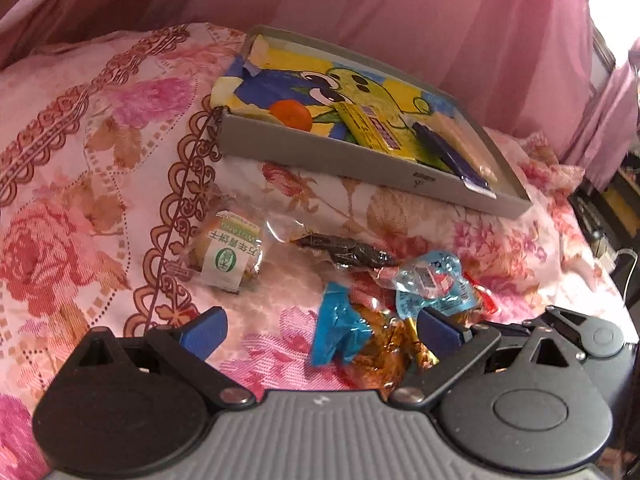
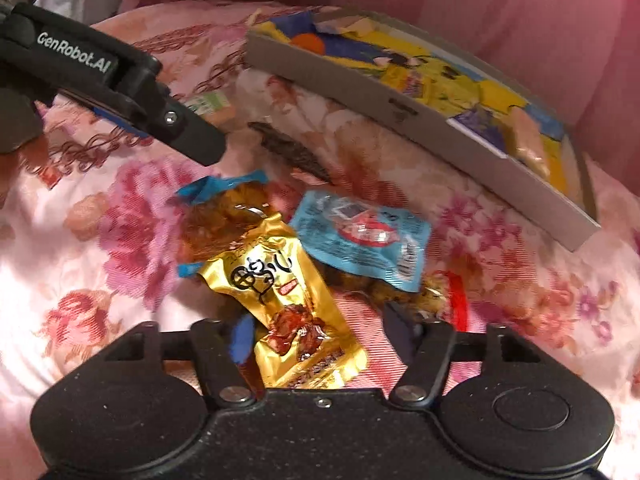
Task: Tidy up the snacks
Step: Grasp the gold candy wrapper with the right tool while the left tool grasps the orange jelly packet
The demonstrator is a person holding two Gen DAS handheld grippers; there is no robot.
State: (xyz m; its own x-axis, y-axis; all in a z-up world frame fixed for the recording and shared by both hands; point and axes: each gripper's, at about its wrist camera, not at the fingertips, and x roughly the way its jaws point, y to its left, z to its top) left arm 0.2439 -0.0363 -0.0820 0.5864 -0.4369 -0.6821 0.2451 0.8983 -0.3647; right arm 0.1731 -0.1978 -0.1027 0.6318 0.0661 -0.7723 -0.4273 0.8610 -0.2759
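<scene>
Snacks lie scattered on a pink floral bedspread [image 1: 80,208]. My left gripper [image 1: 320,336] is open just above a blue-ended wrapper [image 1: 336,328], holding nothing. Ahead of it lie a biscuit packet [image 1: 228,252], a dark snack in clear wrap [image 1: 344,252] and a light blue packet [image 1: 432,284]. My right gripper [image 2: 322,338] is open, with a gold packet [image 2: 288,296] lying between its fingers, the left pad close against it. The light blue packet [image 2: 360,236] lies just beyond. The left gripper's fingers [image 2: 192,136] reach in from the upper left of the right wrist view.
A shallow grey box [image 1: 360,160] with a cartoon-printed lining sits tilted on the bedspread behind the snacks. It holds a yellow packet [image 1: 372,128], a dark blue packet [image 1: 452,152] and a tan one. A pink curtain [image 1: 400,12] hangs behind. Dark furniture shows at the far right.
</scene>
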